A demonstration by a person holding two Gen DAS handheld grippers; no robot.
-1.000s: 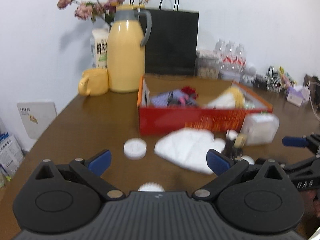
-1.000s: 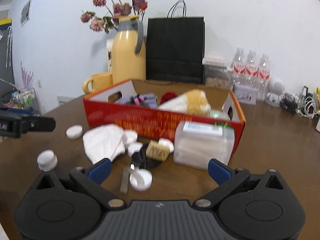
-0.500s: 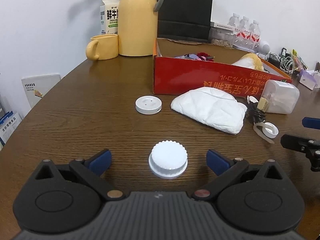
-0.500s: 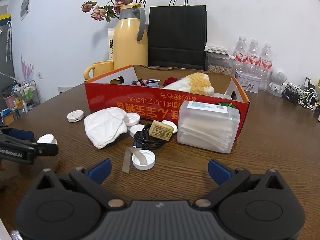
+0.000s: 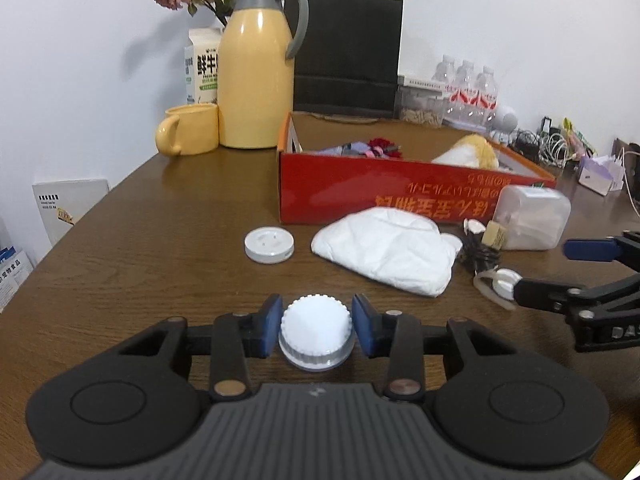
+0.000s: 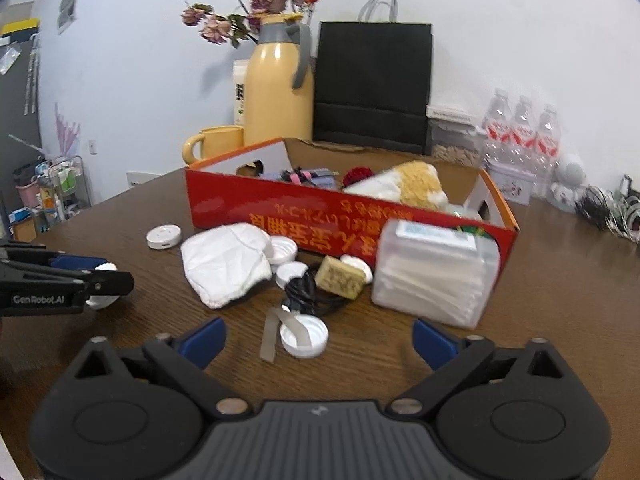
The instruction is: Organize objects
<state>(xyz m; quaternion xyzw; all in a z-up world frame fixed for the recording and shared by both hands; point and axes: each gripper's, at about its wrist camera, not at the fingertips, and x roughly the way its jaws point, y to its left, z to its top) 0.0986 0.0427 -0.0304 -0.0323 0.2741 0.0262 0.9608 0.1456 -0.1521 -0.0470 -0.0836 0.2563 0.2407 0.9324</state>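
Note:
A white ribbed cap stands on the brown table, and my left gripper is closing on it, its blue pads against the cap's two sides. In the right wrist view the same cap peeks out between the left gripper's fingers. My right gripper is wide apart and closing slightly, pressing on nothing. An upturned white cap with a grey strip lies just ahead of it. The red box holds a plush toy and small items.
In front of the box lie a white cloth, a flat round lid, a black cable bundle, a tan block and a clear plastic container. A yellow jug, mug, black bag and bottles stand behind.
The left gripper's jaws have come together from wide open onto the ribbed cap. The right gripper's jaws have narrowed a little. The left gripper sits slightly lower.

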